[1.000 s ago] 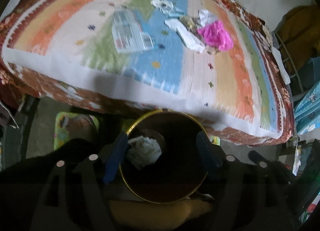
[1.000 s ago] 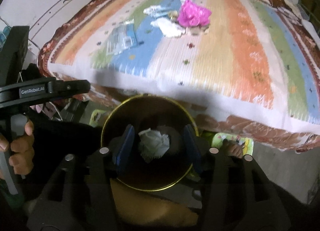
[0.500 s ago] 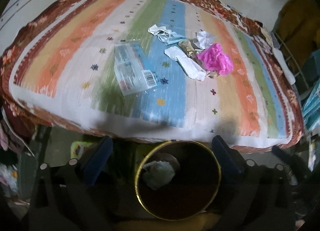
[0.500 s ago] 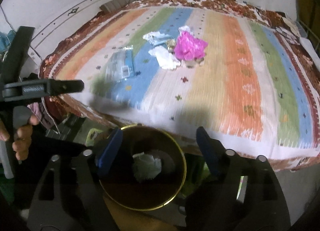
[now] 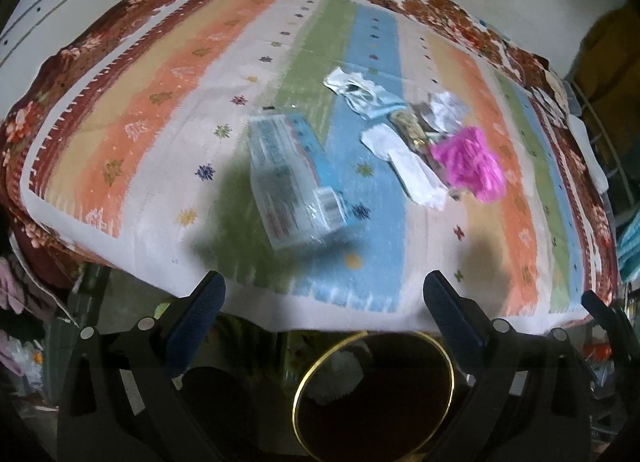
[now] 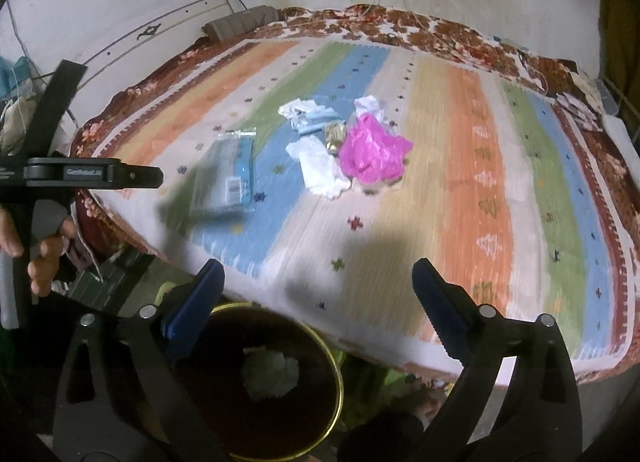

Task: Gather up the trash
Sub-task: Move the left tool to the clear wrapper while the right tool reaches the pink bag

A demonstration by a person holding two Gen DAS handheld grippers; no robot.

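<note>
both grippers [image 5: 324, 304] [image 6: 316, 290] now wide, empty

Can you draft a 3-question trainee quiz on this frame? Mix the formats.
1. True or false: the left tool is shut on the pink plastic bag.
2. Multiple choice: where is the crumpled white paper? A) on the striped bedspread B) in the gold-rimmed bin C) in the right tool
3. Fill in: the clear plastic package lies nearest the ____ tool.

Key: 1 false, both tools are open and hold nothing. 2 B. 3 left.
</note>
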